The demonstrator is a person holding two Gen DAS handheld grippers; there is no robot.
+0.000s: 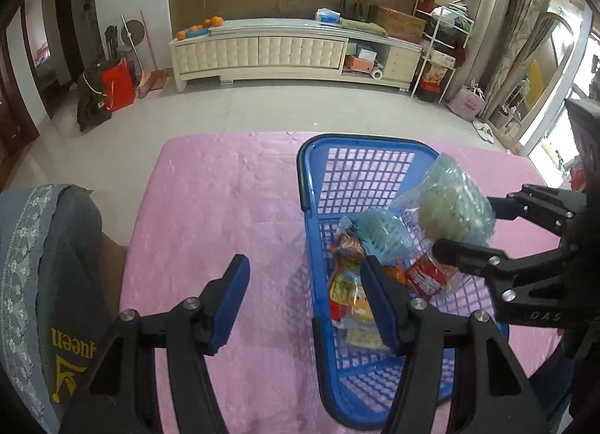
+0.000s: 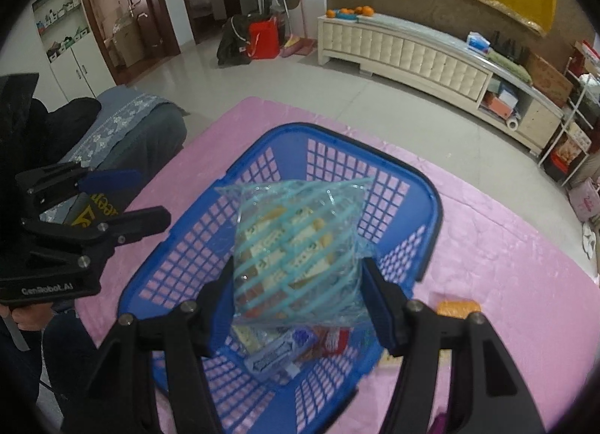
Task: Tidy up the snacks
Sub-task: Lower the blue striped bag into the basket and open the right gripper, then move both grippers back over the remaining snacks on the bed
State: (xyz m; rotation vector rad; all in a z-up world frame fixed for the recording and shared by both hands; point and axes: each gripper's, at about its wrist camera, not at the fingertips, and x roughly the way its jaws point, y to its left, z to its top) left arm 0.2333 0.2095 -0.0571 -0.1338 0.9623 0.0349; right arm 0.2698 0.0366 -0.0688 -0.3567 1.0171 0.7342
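1. The right tongs (image 2: 296,306) grip a clear bag with pale blue stripes (image 2: 296,243), filled with small wrapped biscuits. The two blue-padded fingers (image 2: 378,306) press on the bag's lower sides.

2. The bag hangs in the air, directly above the open top of a blue plastic basket (image 2: 431,209) with lattice walls. It touches neither rim nor floor.

3. Beneath the right tongs, on the basket floor, lie several snack packets: a blue-and-white wrapper (image 2: 281,355) and a red packet (image 2: 333,340) just beside it.

4. The left tongs (image 1: 303,303) are empty, with the jaws standing wide apart. One finger (image 1: 232,299) sits over the pink cloth (image 1: 225,209), while the other finger reaches over the basket's near-left wall.

5. Just ahead of the left tongs' basket-side finger lies an orange and yellow snack packet (image 1: 345,284) on the basket floor.

6. Seen from the left tongs, the held bag is up and to the right, well clear of their fingers.

7. An orange packet (image 2: 457,308) rests on the pink cloth outside the basket, just beyond the right tongs' outer finger.

8. A grey cushion with yellow lettering (image 1: 56,284) lies beside the left tongs, away from the basket.
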